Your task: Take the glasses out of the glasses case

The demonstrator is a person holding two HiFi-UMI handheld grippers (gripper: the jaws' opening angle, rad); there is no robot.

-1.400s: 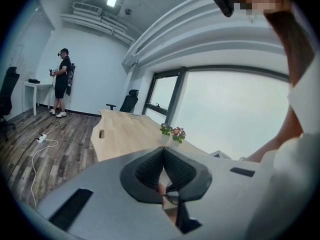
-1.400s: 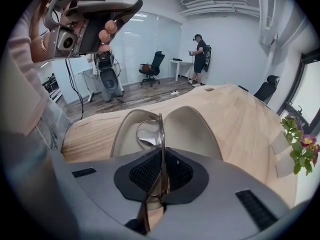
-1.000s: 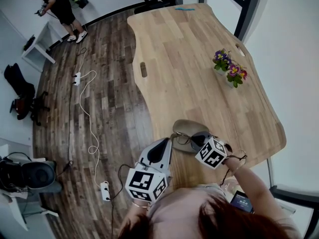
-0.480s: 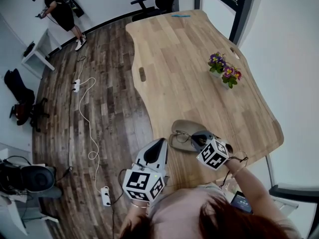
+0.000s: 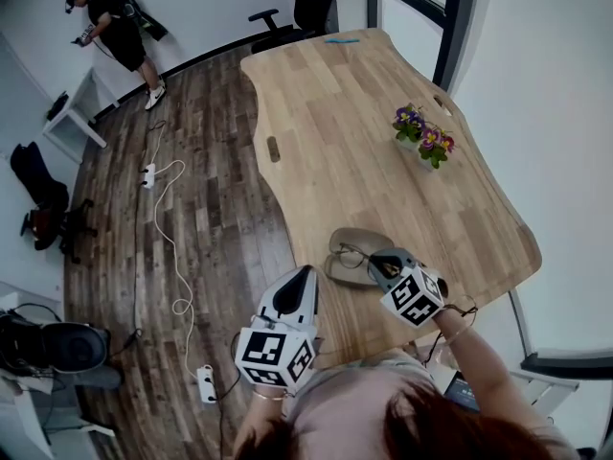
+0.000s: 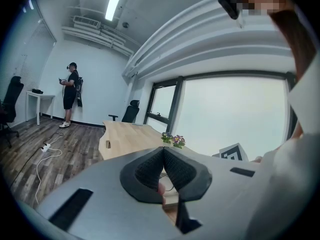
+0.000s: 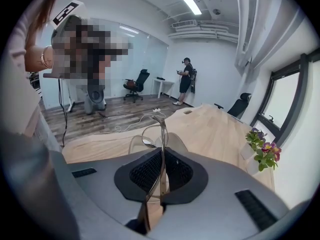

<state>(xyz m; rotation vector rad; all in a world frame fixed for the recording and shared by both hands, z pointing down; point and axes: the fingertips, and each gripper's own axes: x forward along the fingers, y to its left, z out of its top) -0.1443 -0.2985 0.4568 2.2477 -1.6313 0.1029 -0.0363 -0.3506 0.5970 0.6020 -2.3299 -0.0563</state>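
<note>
Holding a thin metal part of the glasses [image 7: 161, 134], the right gripper [image 7: 162, 156] has its fingers [image 7: 142, 174] clenched on the frame, as far as I can judge near the place where a lens meets the arm. The glasses are at the near edge of the counter [image 5: 364, 142], just over the open beige glasses case [image 5: 369, 238]; whether they touch it, I cannot tell. The left gripper [image 6: 163, 151] hangs beside the counter edge, its fingers pressed together on nothing.

I judge the glasses to be very light but fragile. The wire frame bends easily, the lenses can scratch or smear, and the smooth metal may turn or slip between the pads. A gentle hold on the frame, not on a lens, seems right, close to the hinge or the bridge so that the weight does not swing. The case looks light too and may slide or lift together with them.
</note>
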